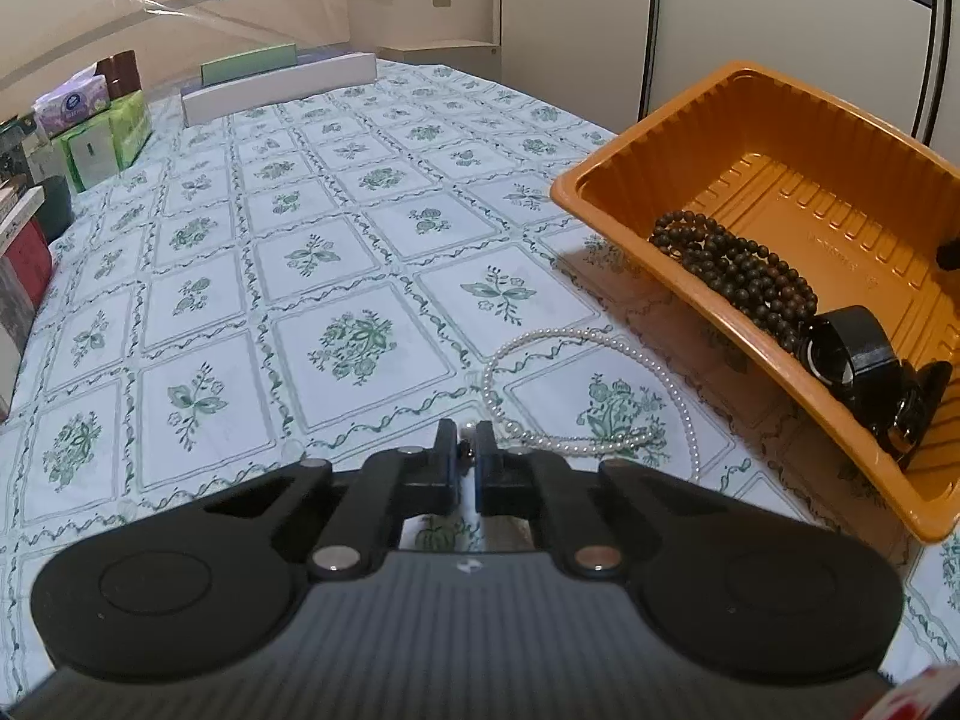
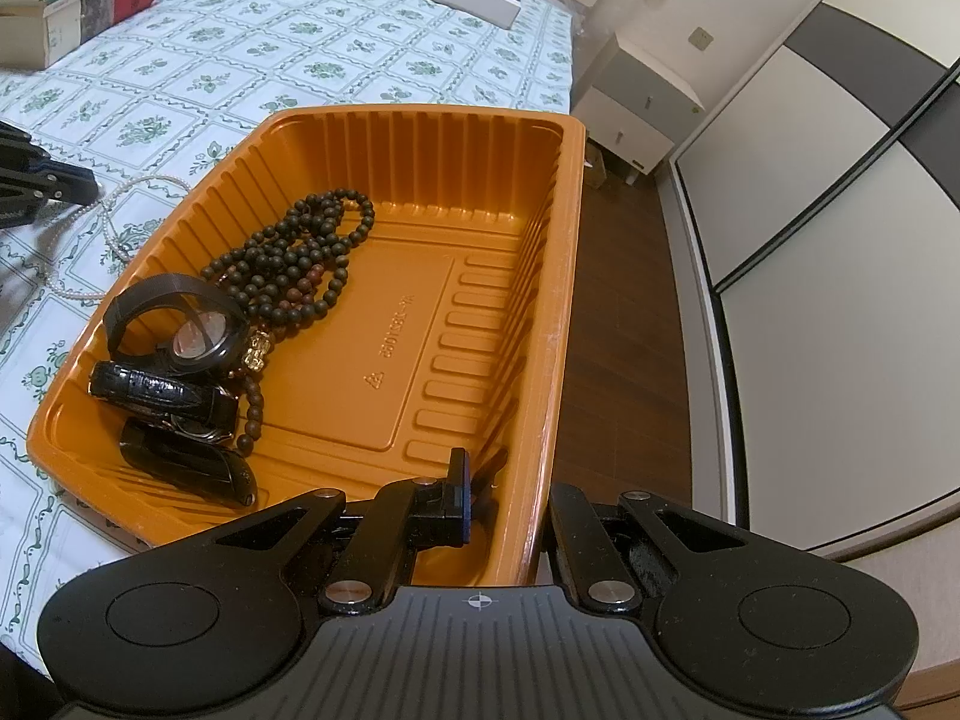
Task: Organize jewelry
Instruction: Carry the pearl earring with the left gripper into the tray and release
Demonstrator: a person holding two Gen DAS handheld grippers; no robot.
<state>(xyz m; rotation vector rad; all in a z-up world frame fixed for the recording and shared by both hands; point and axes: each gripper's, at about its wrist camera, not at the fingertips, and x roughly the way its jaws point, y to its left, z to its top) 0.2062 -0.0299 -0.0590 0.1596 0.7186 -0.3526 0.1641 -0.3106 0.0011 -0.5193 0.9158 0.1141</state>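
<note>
On a table covered by a white cloth (image 1: 336,276) printed with green flower squares, a pearl necklace (image 1: 591,447) lies in a loose loop of small, glossy white beads, one strand doubling back on itself near the front. The left gripper (image 1: 467,450) sits low over the near end of that loop with its jaws drawn together; something small and dark shows in the narrow slit between them, and the pearl strand runs right up to the tips, so the claw looks clenched on the necklace, though the contact itself is hard to make out.

Just to the right stands an orange plastic tray (image 1: 606,204) with ribbed walls, tilted so its near-right side is lifted off the cloth. Inside, against its lower wall, lies a heap of dark wooden prayer beads (image 2: 300,264), some reddish brown, with a small gold charm (image 2: 257,354). Beside them rest a black watch (image 2: 192,330) with a round face and a looped band, and a second watch with a glossy black leather strap (image 2: 156,390).

The right gripper (image 2: 504,498) is clenched on the tray's side wall, one finger inside, the other outside.

At the far edge sit a long white box (image 1: 276,90), tissue packs (image 1: 90,126) and books (image 2: 78,0).
</note>
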